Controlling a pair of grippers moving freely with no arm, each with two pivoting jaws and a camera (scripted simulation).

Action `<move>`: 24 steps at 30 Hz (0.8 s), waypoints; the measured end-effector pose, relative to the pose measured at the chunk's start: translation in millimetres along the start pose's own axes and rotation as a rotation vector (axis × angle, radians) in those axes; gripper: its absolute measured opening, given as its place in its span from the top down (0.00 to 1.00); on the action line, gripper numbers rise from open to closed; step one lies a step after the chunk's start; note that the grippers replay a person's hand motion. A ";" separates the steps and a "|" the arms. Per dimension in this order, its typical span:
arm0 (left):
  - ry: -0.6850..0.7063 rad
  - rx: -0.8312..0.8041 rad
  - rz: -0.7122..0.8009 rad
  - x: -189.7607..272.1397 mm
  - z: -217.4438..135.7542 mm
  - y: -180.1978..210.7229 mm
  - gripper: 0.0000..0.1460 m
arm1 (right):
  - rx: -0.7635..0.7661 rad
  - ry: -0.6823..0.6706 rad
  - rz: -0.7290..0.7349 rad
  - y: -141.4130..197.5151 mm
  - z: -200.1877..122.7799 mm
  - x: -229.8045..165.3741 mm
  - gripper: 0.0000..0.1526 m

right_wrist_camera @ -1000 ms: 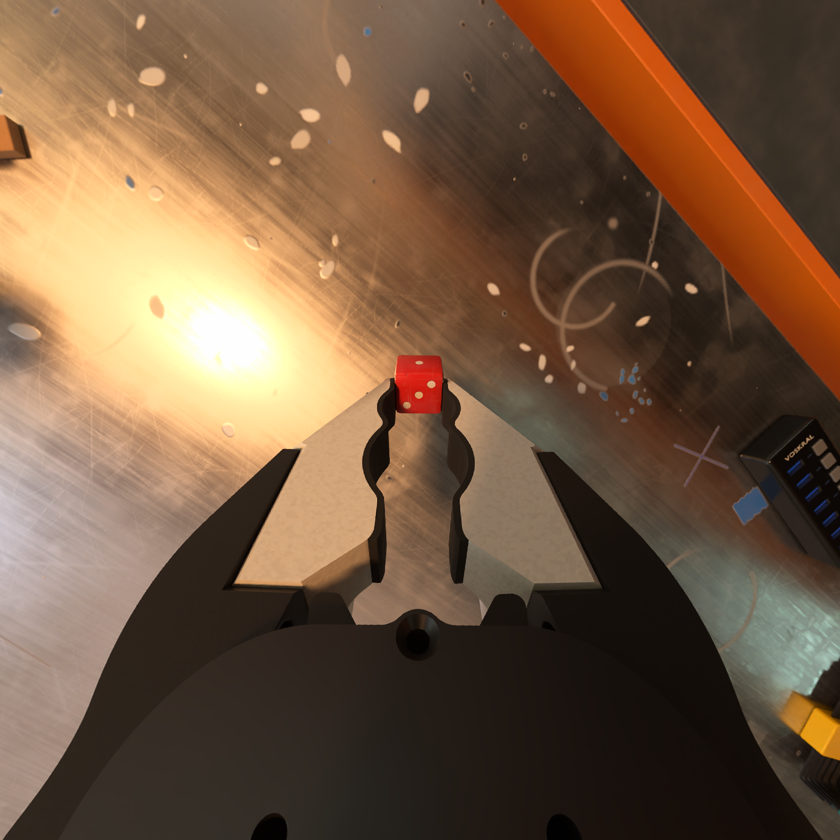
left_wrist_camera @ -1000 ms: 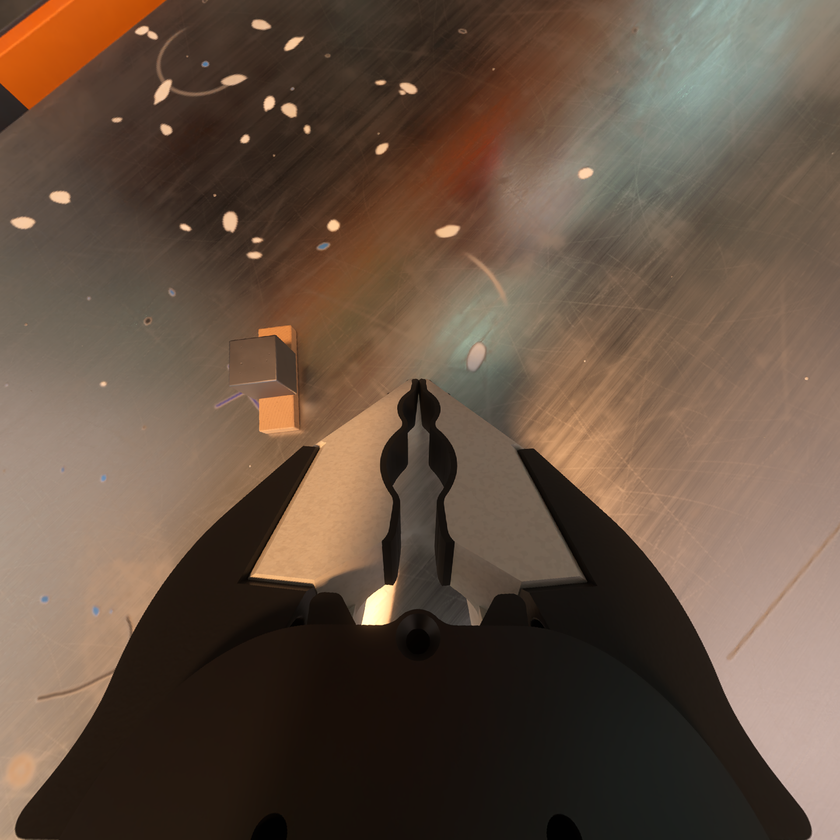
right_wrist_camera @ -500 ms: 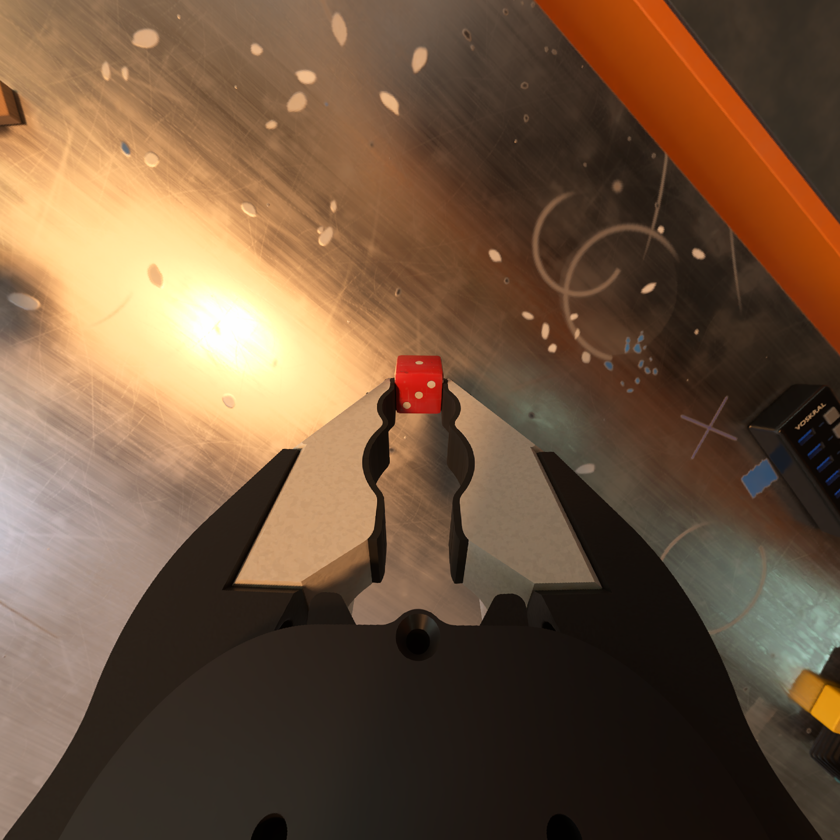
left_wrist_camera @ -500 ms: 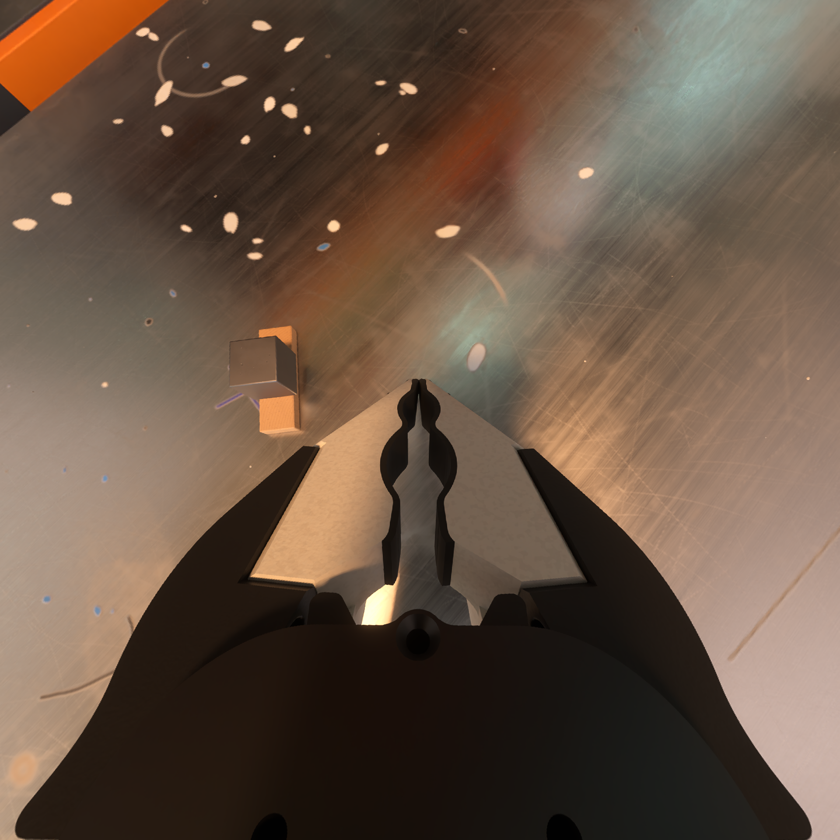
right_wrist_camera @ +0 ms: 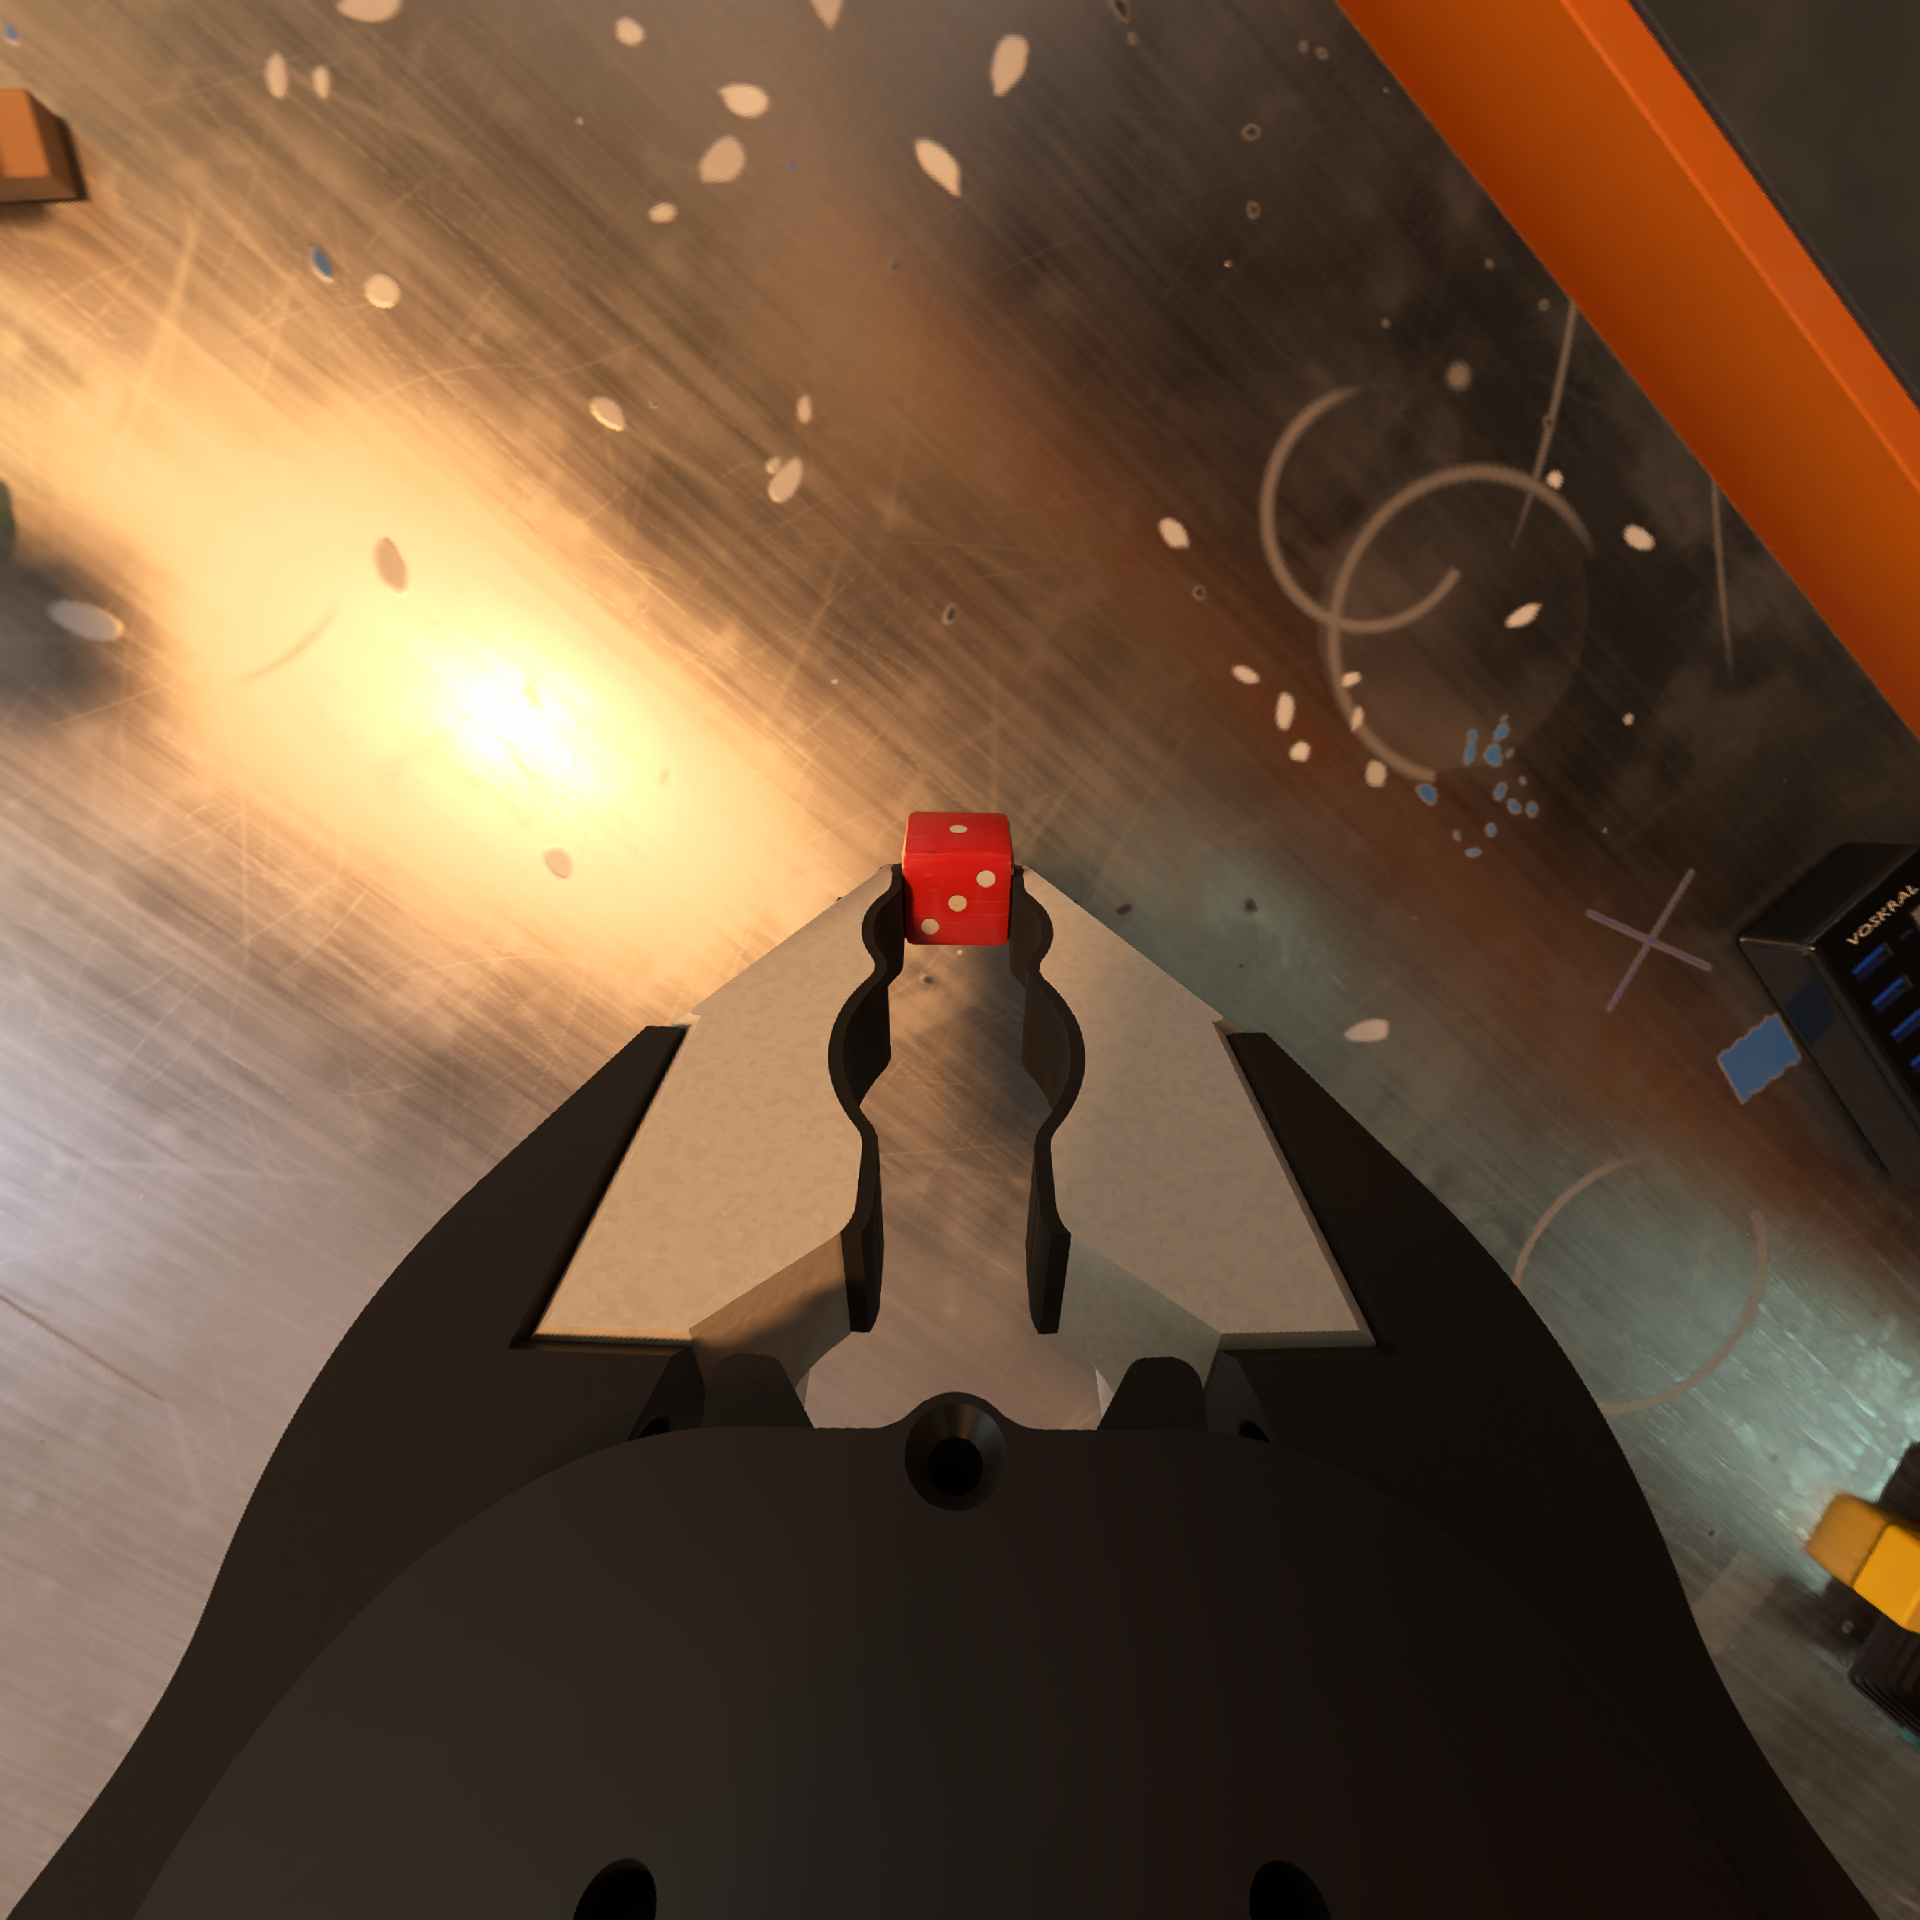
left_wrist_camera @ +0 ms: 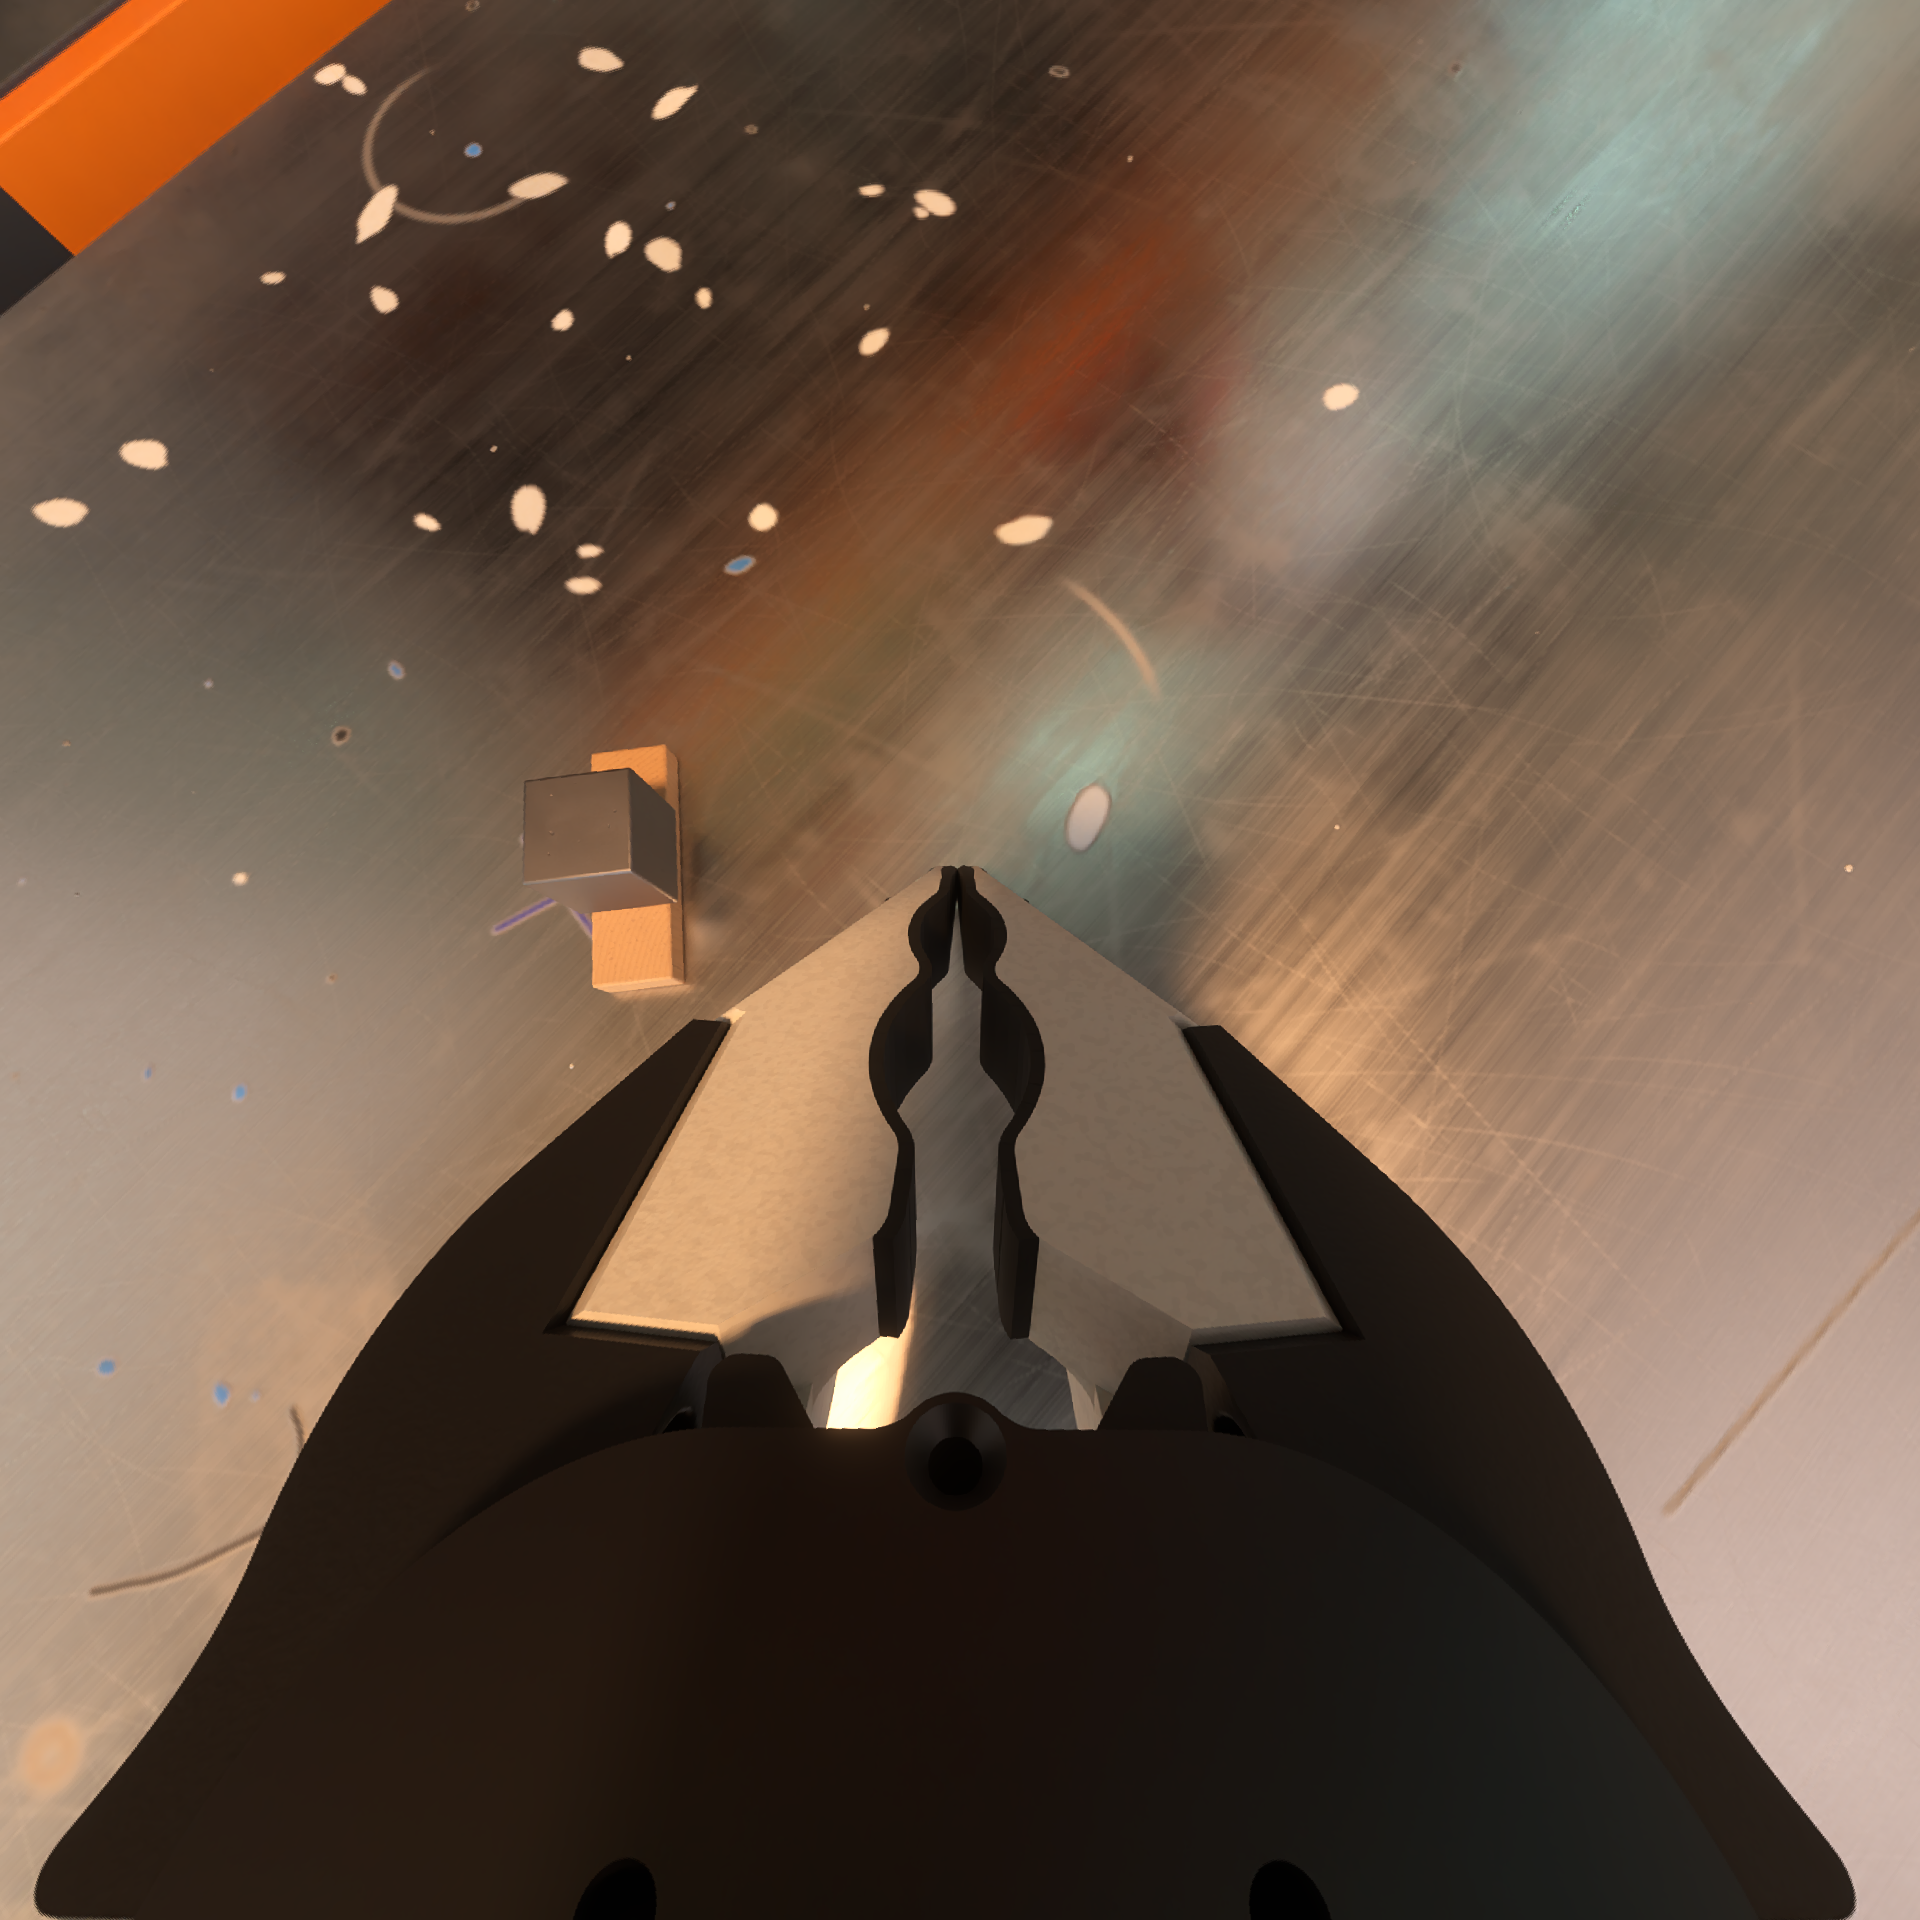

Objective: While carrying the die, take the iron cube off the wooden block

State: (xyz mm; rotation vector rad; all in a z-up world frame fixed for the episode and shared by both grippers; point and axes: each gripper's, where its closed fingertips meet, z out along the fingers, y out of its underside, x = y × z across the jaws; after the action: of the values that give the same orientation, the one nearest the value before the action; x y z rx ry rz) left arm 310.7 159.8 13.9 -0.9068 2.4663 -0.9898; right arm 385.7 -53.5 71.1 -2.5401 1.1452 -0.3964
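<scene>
In the left wrist view a grey iron cube sits on a light wooden block that lies flat on the scratched metal table. My left gripper is shut and empty, with its tips to the right of the block and apart from it. In the right wrist view my right gripper is shut on a red die with white pips, held at the fingertips above the table. A brown wooden corner shows at that view's far left edge.
An orange rail runs along the table edge and also shows in the right wrist view. A black box with blue buttons and a yellow and black object lie at the right. Pale flecks and ring marks cover the table.
The right gripper has moved with the die, so the table marks, the black box and the rail slide down and right in its view. The left gripper has not moved.
</scene>
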 end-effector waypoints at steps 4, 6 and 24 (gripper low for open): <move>-0.003 0.000 0.003 0.0 0.0 0.0 1.00 | 0.014 -0.027 -0.010 0.3 -2.2 -16.2 0.88; -0.005 0.000 0.005 0.0 0.0 0.0 1.00 | 0.015 -0.037 -0.022 0.7 -3.4 -24.5 0.88; 0.011 0.001 0.000 0.4 -0.3 0.3 1.00 | -0.018 0.002 0.040 30.7 -27.9 1.2 0.88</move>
State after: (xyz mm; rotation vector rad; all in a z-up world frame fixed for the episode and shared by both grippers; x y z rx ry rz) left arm 310.1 159.9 13.8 -0.9036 2.4743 -0.9983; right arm 355.4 -78.6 84.3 -2.5282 1.2040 -0.3810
